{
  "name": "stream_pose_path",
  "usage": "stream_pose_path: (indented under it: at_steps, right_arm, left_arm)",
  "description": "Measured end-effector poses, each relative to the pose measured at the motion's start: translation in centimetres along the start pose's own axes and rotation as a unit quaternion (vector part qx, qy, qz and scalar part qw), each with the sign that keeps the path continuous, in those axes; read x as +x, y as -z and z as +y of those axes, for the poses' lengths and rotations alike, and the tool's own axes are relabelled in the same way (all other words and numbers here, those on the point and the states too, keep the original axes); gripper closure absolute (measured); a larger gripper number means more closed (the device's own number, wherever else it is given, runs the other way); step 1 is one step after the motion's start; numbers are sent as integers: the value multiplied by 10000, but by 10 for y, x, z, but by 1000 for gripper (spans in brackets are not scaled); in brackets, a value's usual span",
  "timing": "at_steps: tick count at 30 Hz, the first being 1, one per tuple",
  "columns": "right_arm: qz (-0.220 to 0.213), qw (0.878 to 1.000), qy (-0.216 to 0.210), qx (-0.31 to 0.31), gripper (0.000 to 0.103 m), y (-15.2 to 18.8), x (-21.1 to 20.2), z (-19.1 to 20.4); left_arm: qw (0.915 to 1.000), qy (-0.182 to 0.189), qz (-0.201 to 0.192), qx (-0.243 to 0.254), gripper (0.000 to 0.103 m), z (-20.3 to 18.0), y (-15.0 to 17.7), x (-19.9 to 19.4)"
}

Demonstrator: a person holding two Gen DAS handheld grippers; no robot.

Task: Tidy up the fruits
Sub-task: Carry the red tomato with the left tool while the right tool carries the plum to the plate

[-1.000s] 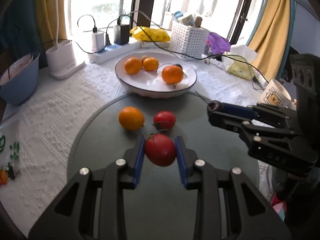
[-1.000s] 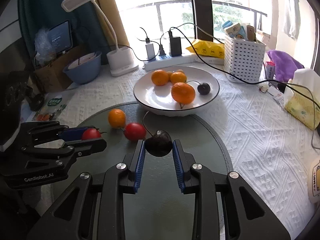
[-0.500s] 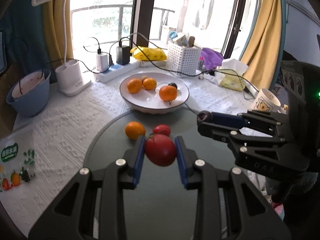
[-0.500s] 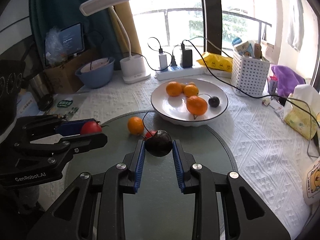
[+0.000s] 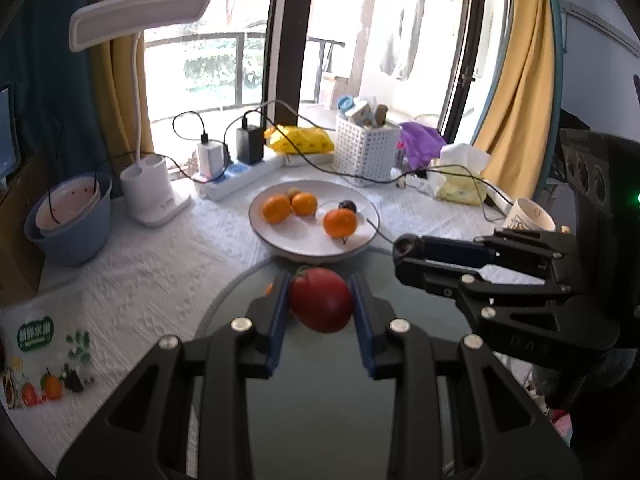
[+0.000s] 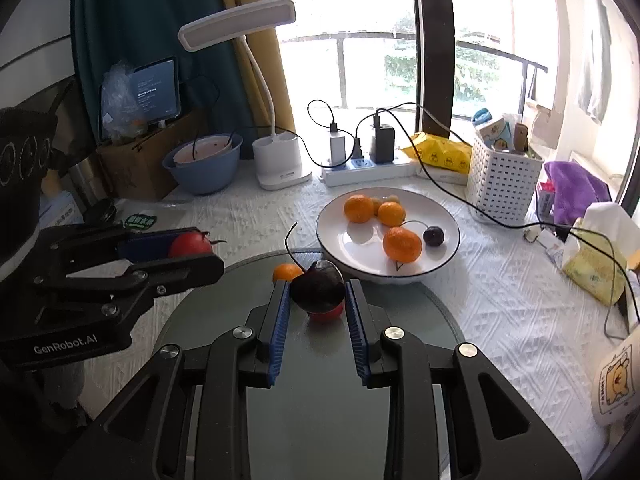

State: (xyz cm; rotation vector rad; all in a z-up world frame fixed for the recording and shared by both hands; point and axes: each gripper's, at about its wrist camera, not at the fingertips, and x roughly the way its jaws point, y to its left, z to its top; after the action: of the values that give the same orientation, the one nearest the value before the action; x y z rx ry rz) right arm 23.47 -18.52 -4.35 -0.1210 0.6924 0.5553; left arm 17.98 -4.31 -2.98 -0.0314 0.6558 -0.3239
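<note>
On the worktop [image 6: 500, 300], covered by a white embossed cloth, a round dark-green mat [image 6: 420, 320] lies in the foreground, and tall windows with yellow curtains [image 5: 516, 80] stand behind. Along the back edge sit a blue basin [image 6: 204, 168], a white desk lamp [image 6: 276, 160], a power strip [image 6: 368, 170] with chargers plugged in, a yellow packet [image 6: 440, 152] and a white perforated basket [image 6: 500, 176]. A tissue pack [image 6: 596, 248] and a cartoon mug [image 6: 616, 384] sit to the right.

A white plate [image 6: 352, 236] rests just beyond the mat; it holds three oranges [image 6: 402, 244] and one dark cherry with a stem [image 6: 434, 236].

The left claw [image 5: 320, 304] reaches forward above the mat, level, its blue pads pressed on either side of a red tomato [image 5: 322, 304] held clear of the surface. The right claw [image 6: 316, 296] is beside it, pointing the same way toward the plate, and grips a dark cherry [image 6: 318, 290] whose long stem curves upward. In the right wrist view, below and behind that cherry, another small red fruit [image 6: 328, 314] lies on the mat, and a loose orange [image 6: 286, 272] sits on the mat's far edge, near the plate. The two claws are near each other without touching.
</note>
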Motion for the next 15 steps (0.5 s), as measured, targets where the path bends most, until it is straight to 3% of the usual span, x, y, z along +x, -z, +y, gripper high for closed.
stream_pose_path:
  at_steps: [15]
  right_arm:
    - [3, 9998, 212, -49, 73, -22, 16, -16]
  left_arm:
    - [9999, 85, -33, 82, 72, 9, -25, 28]
